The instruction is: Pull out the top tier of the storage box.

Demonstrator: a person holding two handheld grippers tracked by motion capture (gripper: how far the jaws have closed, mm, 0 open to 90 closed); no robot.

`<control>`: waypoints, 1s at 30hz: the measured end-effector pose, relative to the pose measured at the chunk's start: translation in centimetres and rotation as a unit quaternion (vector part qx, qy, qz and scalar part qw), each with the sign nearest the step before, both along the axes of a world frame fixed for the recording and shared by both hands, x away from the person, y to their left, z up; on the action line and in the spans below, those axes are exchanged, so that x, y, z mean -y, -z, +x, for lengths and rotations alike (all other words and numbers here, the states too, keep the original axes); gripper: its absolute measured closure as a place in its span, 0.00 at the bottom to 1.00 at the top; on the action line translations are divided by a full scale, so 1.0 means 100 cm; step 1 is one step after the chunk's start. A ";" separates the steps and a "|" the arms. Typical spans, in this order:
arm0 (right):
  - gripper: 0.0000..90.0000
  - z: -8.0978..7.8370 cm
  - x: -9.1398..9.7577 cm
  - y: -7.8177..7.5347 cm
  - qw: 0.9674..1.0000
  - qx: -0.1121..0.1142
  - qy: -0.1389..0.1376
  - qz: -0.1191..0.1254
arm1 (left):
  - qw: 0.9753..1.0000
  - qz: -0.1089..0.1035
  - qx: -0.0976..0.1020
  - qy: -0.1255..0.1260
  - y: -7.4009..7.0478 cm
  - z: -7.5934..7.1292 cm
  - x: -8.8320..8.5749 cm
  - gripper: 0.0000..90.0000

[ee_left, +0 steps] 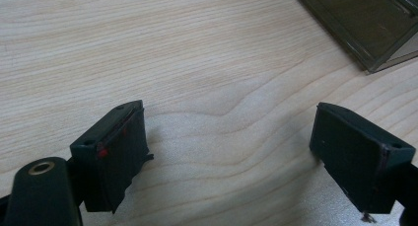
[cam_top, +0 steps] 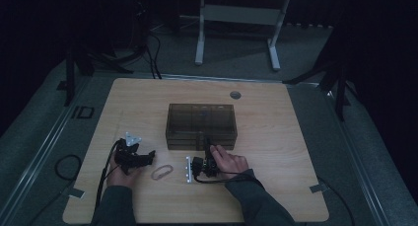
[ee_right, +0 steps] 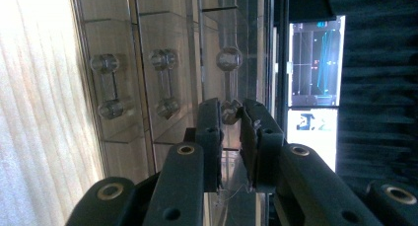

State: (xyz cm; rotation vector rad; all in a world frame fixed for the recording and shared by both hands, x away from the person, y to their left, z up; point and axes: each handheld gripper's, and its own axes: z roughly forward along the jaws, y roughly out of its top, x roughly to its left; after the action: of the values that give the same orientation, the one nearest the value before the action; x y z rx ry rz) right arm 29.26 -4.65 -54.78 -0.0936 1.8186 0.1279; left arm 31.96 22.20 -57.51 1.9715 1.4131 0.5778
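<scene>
A smoky see-through drawer box (cam_top: 201, 120) stands mid-table; its corner (ee_left: 365, 23) shows in the left gripper view. My right gripper (cam_top: 207, 146) is at the box's front face, turned on its side. In the right gripper view it (ee_right: 230, 112) is shut on one end of a clear drawer handle (ee_right: 228, 80). Two more clear handles (ee_right: 165, 83) (ee_right: 106, 88) lie to its left. My left gripper (cam_top: 147, 157) rests low over the table left of the box. It (ee_left: 229, 137) is open, with bare wood between the jaws.
A loose rubber band (cam_top: 162, 172) lies on the wooden table (cam_top: 276, 137) between the two hands. A round grommet (cam_top: 235, 94) sits near the far edge. Dark floor, cables and a white desk frame (cam_top: 236, 18) lie beyond the table.
</scene>
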 end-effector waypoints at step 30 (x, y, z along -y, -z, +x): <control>0.89 -0.006 0.001 0.005 0.999 0.027 -0.008 -0.019 | 1.000 0.000 0.000 0.000 0.000 0.000 0.000 0.16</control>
State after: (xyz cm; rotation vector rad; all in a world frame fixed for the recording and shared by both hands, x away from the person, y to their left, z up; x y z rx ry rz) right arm 28.67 -4.79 -55.29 -0.1368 1.7663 0.1004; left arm 31.96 22.20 -57.50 1.9720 1.4132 0.5775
